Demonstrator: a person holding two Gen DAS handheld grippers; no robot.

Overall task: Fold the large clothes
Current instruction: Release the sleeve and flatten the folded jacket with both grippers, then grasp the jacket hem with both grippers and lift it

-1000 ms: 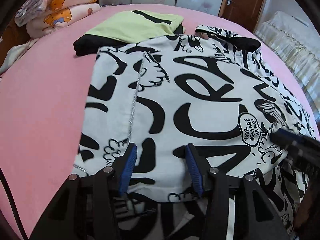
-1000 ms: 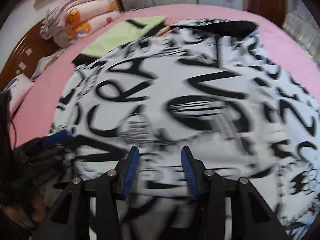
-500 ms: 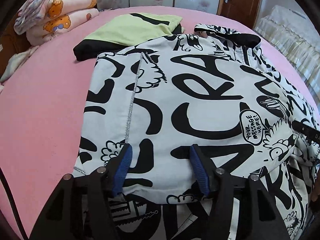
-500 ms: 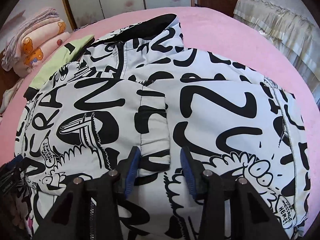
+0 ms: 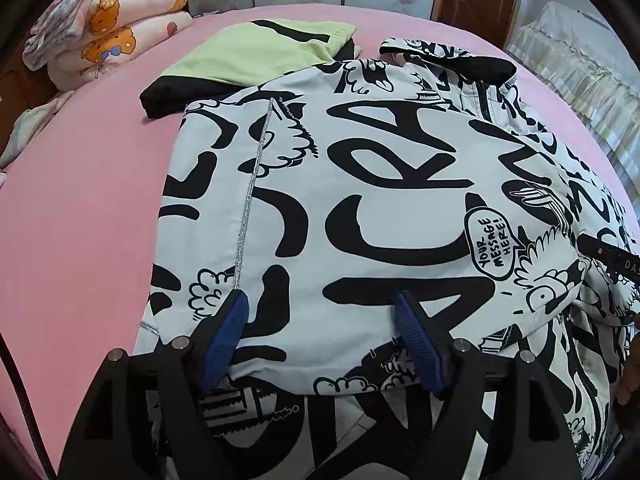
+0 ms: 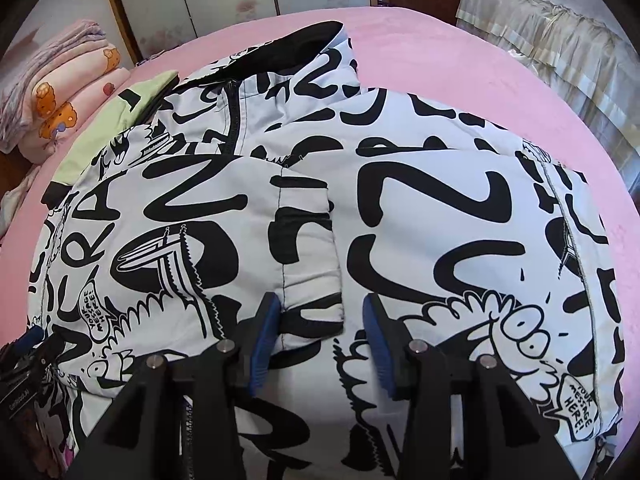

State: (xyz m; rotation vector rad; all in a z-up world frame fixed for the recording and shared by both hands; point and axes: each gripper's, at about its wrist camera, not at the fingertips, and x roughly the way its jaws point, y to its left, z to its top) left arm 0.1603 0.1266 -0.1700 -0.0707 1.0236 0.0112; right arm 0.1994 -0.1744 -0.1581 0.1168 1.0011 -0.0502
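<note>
- left gripper (image 5: 320, 336): jaws spread wide, nothing pinched, hovering over the folded-in sleeve panel of the jacket (image 5: 360, 200)
- right gripper (image 6: 318, 330): also wide open and empty, right above the sleeve cuff (image 6: 308, 264)
- the black-and-white graffiti jacket lies on the pink bed (image 5: 80, 220), both sleeves folded across the middle
- green folded top (image 5: 256, 52) just behind it, blankets (image 5: 100, 36) stacked far left

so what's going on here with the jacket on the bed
A person with a handheld gripper in each hand is folding a black-and-white graffiti-print jacket on a pink bed. Both sleeves are folded in over the body. The left gripper and right gripper hover over the near part of the jacket, jaws open, gripping nothing. A folded green-and-black garment lies beyond it, with stacked blankets in the far left corner.
</note>
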